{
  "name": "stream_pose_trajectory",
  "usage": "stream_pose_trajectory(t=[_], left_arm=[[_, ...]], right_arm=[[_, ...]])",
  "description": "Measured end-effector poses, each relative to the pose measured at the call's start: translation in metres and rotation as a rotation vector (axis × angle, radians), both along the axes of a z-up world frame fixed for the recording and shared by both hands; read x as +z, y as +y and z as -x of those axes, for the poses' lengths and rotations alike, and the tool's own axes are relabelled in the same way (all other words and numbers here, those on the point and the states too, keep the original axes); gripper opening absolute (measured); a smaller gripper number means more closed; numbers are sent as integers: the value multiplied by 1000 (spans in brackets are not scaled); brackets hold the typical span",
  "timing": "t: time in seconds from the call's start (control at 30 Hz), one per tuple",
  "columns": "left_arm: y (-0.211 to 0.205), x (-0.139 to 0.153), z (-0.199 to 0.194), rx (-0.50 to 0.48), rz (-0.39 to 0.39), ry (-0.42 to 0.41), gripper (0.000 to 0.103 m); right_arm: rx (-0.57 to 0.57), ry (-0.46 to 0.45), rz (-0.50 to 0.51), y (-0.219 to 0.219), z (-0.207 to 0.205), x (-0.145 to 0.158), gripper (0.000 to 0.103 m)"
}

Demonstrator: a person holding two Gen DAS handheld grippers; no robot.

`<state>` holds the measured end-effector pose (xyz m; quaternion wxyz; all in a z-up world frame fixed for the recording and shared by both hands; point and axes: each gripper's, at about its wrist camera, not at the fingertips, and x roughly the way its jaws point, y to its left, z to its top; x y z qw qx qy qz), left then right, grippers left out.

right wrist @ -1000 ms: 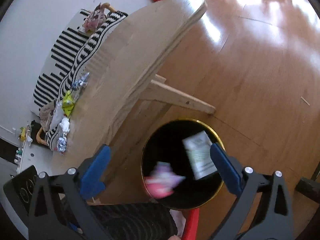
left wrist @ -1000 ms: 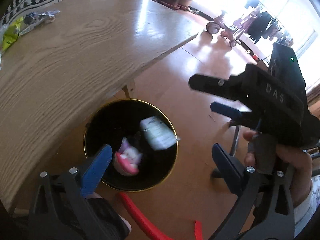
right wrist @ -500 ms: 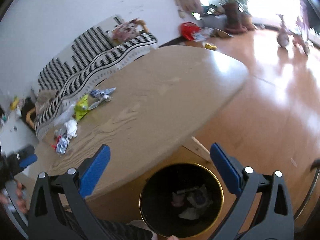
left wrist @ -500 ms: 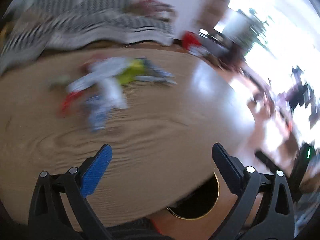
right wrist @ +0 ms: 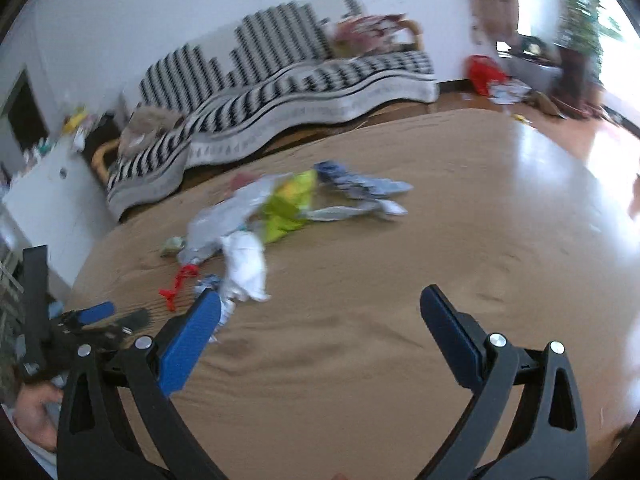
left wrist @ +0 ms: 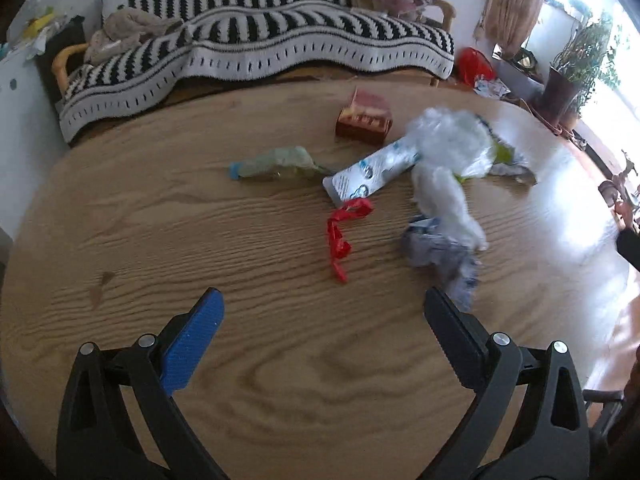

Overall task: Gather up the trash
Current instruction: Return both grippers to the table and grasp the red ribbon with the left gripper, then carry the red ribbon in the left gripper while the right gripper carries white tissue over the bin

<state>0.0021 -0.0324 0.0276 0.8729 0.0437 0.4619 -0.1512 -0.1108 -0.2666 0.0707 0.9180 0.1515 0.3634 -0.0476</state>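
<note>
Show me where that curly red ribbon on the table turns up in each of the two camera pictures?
Left wrist view: the red ribbon lies mid-picture, just left of the crumpled blue-white wrapper.
Right wrist view: the red ribbon sits left of centre, beyond the left blue fingertip.
Shared landmark: the striped sofa throw behind the table.

No lettering on any wrapper or box is legible.

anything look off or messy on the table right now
Yes: a loose heap of trash lies on the wooden table: a red ribbon scrap, a white-and-blue wrapper, a crumpled clear bag, a small red box and a greenish wrapper. Both tongs, left and right, are open and empty.
</note>
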Motion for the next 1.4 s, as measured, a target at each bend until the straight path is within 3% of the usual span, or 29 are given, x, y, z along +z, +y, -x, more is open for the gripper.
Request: stream_pose_trajectory(t=[0.1, 0.2, 0.3, 0.37, 0.43, 0.6, 0.63, 0.7, 0.73, 0.77, 0.8, 0.83, 0.93, 1.1, 1.23, 1.4], left_arm=[[1, -22, -13, 19, 8, 73, 97], [0, -23, -25, 15, 39, 64, 97], [-7, -31, -39, 5, -3, 60, 97], [-13, -36, -45, -5, -71, 24, 97], [-18, -38, -47, -44, -83, 5, 97], [-24, -37, -50, -105, -82, -4, 95], [-25, -37, -50, -115, -78, -6, 93], [-28, -33, -46, -145, -77, -22, 74], [-29, -32, -46, -153, -73, -28, 63], [-29, -29, -45, -150, -74, -40, 24], [-27, -28, -47, -137, -78, -33, 7], [-23, -26, -48, -127, -37, 0, 7], [-18, -22, -48, -126, 35, 41, 7], [-14, -8, -40, -124, 43, 7, 7], [-10, -4, -41, -114, 24, -8, 7], [-4, 4, -42, -90, 60, -19, 7]], right_arm=[[67, 65, 42, 28, -48, -17, 97], [107, 121, 73, 49, -90, -38, 97], [118, 167, 74, 57, -120, -49, 97], [123, 195, 126, 66, -137, -56, 94], [120, 232, 179, 68, -149, -67, 81], [156, 226, 191, 67, -148, -77, 77], [163, 222, 194, 67, -147, -77, 72], [207, 201, 193, 70, -144, -75, 56], [225, 196, 190, 72, -142, -74, 35], [251, 187, 172, 74, -140, -72, 15], [264, 186, 141, 76, -138, -71, 15], [260, 184, 120, 76, -137, -72, 14], [226, 149, 74, 72, -124, -66, 13], [143, 47, 90, 57, -102, -39, 13], [84, -22, -8, 37, -93, -29, 13], [34, -273, 57, 32, -64, 13, 13]])
